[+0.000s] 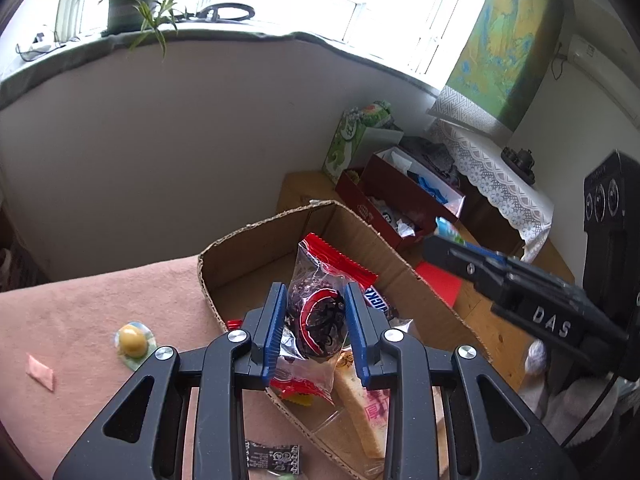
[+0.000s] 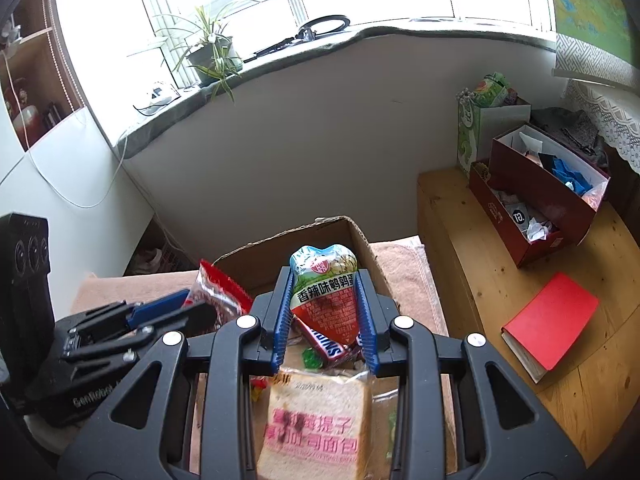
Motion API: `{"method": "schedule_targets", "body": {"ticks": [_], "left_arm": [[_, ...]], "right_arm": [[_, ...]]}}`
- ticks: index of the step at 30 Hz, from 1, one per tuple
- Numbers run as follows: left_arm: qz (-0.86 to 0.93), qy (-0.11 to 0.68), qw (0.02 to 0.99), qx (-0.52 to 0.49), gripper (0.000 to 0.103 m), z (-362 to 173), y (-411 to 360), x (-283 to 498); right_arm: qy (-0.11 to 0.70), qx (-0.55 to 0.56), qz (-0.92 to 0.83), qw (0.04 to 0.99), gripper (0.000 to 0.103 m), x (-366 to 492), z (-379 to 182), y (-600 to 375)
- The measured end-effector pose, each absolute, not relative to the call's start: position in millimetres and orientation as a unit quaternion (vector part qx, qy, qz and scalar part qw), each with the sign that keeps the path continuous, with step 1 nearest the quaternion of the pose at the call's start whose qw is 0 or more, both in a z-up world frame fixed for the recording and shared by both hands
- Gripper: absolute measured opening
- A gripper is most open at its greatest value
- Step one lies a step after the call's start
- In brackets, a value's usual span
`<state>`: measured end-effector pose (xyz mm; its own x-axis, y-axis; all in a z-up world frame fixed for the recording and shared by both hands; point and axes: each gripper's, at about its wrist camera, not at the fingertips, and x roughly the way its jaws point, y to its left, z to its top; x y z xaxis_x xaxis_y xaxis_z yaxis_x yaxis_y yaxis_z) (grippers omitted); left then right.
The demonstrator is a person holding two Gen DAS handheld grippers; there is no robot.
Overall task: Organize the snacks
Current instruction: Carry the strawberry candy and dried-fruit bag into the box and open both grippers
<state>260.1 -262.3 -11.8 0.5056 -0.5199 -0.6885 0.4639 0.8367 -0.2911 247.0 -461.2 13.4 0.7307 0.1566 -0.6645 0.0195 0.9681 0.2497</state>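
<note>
1. Left gripper [image 1: 316, 316] is clamped on a clear red-edged snack packet [image 1: 320, 304], held above the cardboard box [image 1: 256, 256].
2. Right gripper [image 2: 325, 316] pinches a quail-egg pouch [image 2: 326, 292] over the same box (already holding Snickers [image 2: 326, 346] and packaged bread [image 2: 320, 420]).
3. Lower both well inside the walls before letting go.

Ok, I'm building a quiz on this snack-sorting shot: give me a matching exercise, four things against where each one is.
Things:
1. clear red-edged packet
2. quail egg pouch
3. wrapped bread slice
4. red book

Places:
A. on the wooden bench
B. between the right gripper's fingers
C. lying in the cardboard box
D. between the left gripper's fingers

Pairs: 1-D, 2-B, 3-C, 4-A
</note>
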Motion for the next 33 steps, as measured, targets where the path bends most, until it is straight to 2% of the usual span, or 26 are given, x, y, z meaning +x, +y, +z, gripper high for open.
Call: {"method": "schedule_targets", "body": {"ticks": [11,14,17,19,20,22,24,33], "left_arm": [[-0.291,0.426,0.856,-0.031,0.028,-24.5,-272.5,262.9],[-0.296,0.429,0.853,-0.029,0.028,-25.8,-273.3,262.3],[-0.300,0.432,0.850,-0.027,0.029,-27.1,-274.5,261.7],[-0.301,0.435,0.848,-0.027,0.035,-27.6,-275.8,261.6],[-0.300,0.436,0.848,-0.028,0.043,-27.4,-275.6,261.3],[-0.300,0.433,0.850,-0.028,0.045,-26.4,-275.1,260.0],[-0.299,0.431,0.851,-0.026,0.045,-25.4,-274.5,257.9],[-0.295,0.419,0.858,-0.017,0.051,-16.2,-268.8,244.0]], "right_arm": [[0.387,0.110,0.040,0.915,0.033,288.7,-1.9,-452.4],[0.388,0.114,0.041,0.914,0.038,291.7,-3.5,-451.1],[0.380,0.110,0.032,0.918,0.050,291.0,-2.6,-450.1],[0.377,0.110,0.025,0.919,0.067,289.4,-1.0,-451.4],[0.374,0.111,0.022,0.920,0.070,288.3,-0.3,-452.9],[0.369,0.115,0.017,0.922,0.078,284.7,1.5,-455.3],[0.366,0.119,0.014,0.923,0.081,282.0,3.4,-458.4],[0.354,0.124,0.005,0.927,0.082,266.0,16.4,-459.3]]}}
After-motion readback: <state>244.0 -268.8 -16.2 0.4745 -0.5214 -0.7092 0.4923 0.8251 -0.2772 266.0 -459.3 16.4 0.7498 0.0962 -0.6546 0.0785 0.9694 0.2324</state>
